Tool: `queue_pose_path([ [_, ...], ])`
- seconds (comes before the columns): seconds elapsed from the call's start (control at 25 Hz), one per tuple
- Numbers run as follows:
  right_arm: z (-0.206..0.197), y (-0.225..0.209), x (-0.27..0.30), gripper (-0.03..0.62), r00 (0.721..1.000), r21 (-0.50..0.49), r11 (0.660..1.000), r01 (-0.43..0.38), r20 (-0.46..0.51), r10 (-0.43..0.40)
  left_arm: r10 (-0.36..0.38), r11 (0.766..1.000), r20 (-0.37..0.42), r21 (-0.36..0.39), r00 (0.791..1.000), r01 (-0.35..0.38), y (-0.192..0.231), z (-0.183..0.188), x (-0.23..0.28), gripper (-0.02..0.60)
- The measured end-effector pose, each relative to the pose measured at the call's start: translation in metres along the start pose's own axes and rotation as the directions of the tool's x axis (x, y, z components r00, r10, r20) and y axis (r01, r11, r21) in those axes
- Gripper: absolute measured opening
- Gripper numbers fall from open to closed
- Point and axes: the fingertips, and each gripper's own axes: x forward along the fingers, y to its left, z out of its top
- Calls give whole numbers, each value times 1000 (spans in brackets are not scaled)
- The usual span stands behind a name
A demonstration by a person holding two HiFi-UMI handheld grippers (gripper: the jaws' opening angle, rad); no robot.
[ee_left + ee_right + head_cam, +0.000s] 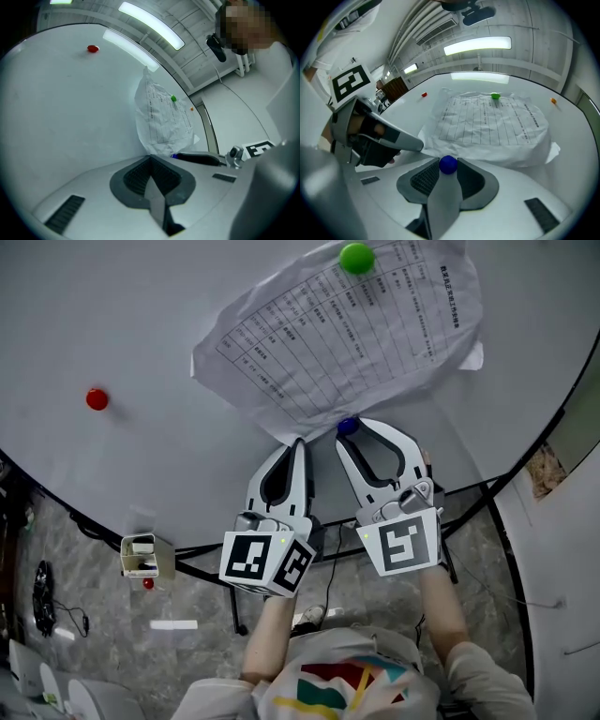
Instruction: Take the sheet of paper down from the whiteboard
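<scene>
Forearms [265, 638] extended forward, side by side. Left claw [300, 444]: jaws fully together, tips angled slightly upward. Right claw [349, 430]: jaws clamped on magnet [448, 164], tips just beside left claw.

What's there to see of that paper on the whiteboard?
The sheet of paper is white, crumpled, printed with a table, skewed on the whiteboard. A green magnet pins its top edge; a blue magnet, between the fingers of the right gripper, sits at its bottom edge, beside the shut left gripper.

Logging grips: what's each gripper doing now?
Left gripper: shut, at the lower edge of the sheet of paper; pinch unclear.
Right gripper: closed on the blue magnet.
</scene>
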Motion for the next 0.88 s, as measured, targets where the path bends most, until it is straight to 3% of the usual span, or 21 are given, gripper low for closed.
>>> queue_pose_path([
  [0.28, -23, -4, -10, 129, 1000, 41, 999, 10, -18, -10, 17, 1000, -5, 16, 1000, -17, 0, -1, 1, 46],
  [0.6, -15, -4, -16, 132, 998, 106, 994, -26, 59, 20, 20, 1000, -12, 21, 1000, -20, -1, -2, 1, 46],
  [0.68, -5, -16, -20, 132, 992, 183, 983, 16, 119, -38, 21, 1000, -10, 22, 1000, -21, -1, -1, 1, 46],
  [0.76, 11, -35, -29, 132, 972, 322, 944, 76, 186, -142, 23, 999, -8, 23, 1000, -22, -1, -1, 2, 46],
  [0.88, 41, -62, -41, 132, 955, 342, 935, 95, 233, -183, 23, 999, -8, 22, 1000, -23, 0, -2, 2, 46],
])
